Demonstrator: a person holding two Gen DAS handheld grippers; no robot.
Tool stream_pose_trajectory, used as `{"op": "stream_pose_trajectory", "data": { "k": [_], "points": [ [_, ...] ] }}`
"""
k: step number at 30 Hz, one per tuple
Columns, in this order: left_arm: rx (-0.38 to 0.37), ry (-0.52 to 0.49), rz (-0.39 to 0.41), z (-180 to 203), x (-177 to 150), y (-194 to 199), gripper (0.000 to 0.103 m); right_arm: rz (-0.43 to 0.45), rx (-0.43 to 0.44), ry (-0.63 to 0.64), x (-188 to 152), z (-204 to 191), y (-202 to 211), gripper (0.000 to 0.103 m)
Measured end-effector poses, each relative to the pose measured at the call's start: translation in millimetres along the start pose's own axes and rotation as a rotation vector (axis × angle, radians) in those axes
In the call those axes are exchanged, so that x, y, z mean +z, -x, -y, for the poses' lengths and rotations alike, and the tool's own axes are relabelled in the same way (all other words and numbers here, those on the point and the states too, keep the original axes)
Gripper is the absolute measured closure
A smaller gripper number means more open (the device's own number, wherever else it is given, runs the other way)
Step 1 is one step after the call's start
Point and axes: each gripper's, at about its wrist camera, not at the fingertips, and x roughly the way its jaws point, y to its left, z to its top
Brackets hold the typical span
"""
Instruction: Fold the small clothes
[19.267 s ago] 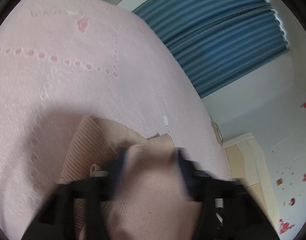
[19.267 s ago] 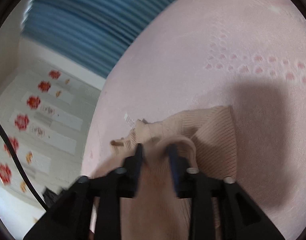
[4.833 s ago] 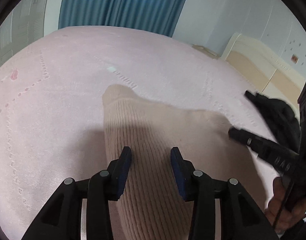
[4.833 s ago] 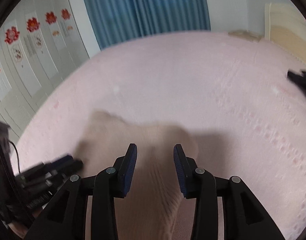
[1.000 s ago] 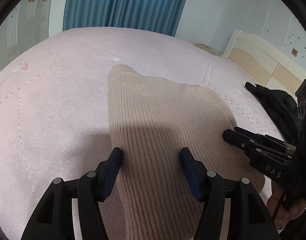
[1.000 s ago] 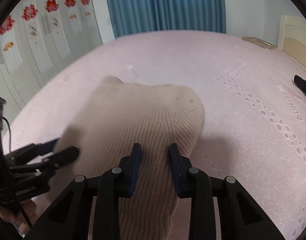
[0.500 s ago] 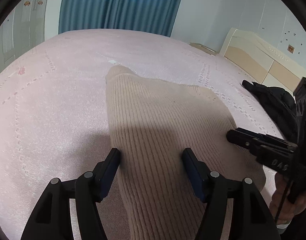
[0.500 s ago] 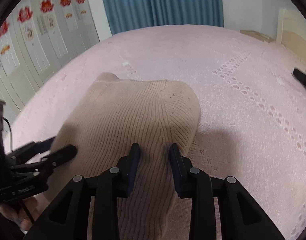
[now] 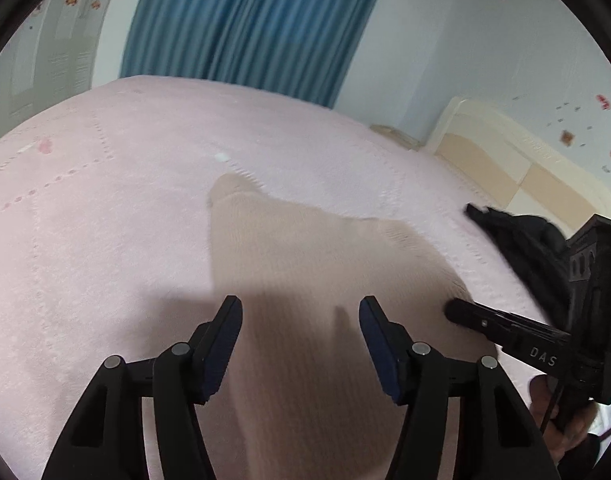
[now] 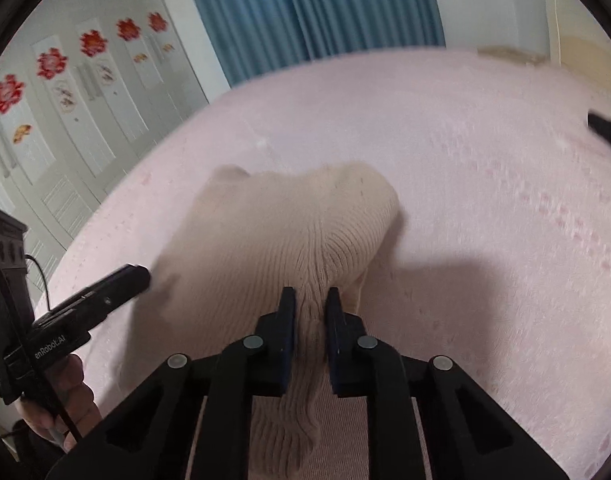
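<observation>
A beige ribbed knit garment (image 9: pixel 297 264) lies on the pink bedspread (image 9: pixel 105 200). My left gripper (image 9: pixel 299 320) is open, jaws wide apart just above the garment's near part. It also shows in the right wrist view (image 10: pixel 121 280) at the left. My right gripper (image 10: pixel 310 300) is shut on a bunched fold of the garment (image 10: pixel 305 232) near its right edge. The right gripper also shows in the left wrist view (image 9: pixel 465 314) at the garment's right side.
A black garment (image 9: pixel 517 236) lies on the bed to the right. A cream headboard (image 9: pixel 505 160) stands beyond it. Blue curtains (image 9: pixel 245 24) hang behind the bed. White wardrobe doors with red flower stickers (image 10: pixel 65 92) stand on the left.
My right gripper has closed from a narrow gap to pinching the garment's fold. Both grippers have pulled back and up a little. The left gripper stays open.
</observation>
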Motion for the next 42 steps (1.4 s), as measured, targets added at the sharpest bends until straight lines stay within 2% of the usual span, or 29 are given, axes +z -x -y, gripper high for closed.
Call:
{"op": "stream_pose_trajectory", "data": {
  "k": [2,6,11,12,14,18,20,21,25,27,32,42],
  "points": [
    [0.009,-0.026,-0.006,5.9,-0.7,-2.1,0.049,0.014,0.01,-0.004,0.0,1.2,2.9,0.09],
    [0.072,-0.074,-0.054,9.5,-5.3,-14.9,0.056,-0.103,-0.109,-0.001,-4.9,7.2,-23.3,0.091],
    [0.068,-0.055,-0.068,1.5,-6.1,-16.5,0.056,-0.038,-0.058,-0.006,-0.9,5.1,-7.7,0.084],
    [0.065,-0.047,-0.07,-0.2,-5.3,-17.0,0.056,-0.017,-0.051,-0.003,0.5,4.0,-4.3,0.081],
    [0.069,-0.05,-0.068,0.1,-4.4,-18.0,0.056,0.044,-0.051,0.015,5.3,-0.8,2.6,0.08],
    [0.05,-0.038,-0.013,0.7,0.4,-12.0,0.062,0.114,-0.014,0.028,12.7,-12.3,6.2,0.08],
    [0.03,-0.025,-0.009,0.9,3.2,-12.6,0.063,0.099,0.003,0.037,18.1,-17.3,0.2,0.08],
    [0.029,-0.028,-0.023,1.3,3.1,-15.8,0.068,0.078,0.002,0.049,18.2,-20.1,-6.1,0.08],
    [0.068,-0.078,-0.049,5.8,0.5,-24.6,0.069,-0.026,-0.063,0.085,13.4,-21.6,-30.3,0.083],
    [0.081,-0.088,-0.059,5.4,-0.9,-26.7,0.069,-0.034,-0.084,0.1,11.9,-22.0,-31.7,0.086],
    [0.094,-0.104,-0.061,4.6,-4.8,-28.5,0.067,-0.058,-0.115,0.127,6.9,-21.9,-38.4,0.086],
    [0.117,-0.121,-0.073,8.5,-5.5,-34.0,0.065,-0.086,-0.085,0.083,5.7,-14.9,-39.7,0.086]
  ]
}}
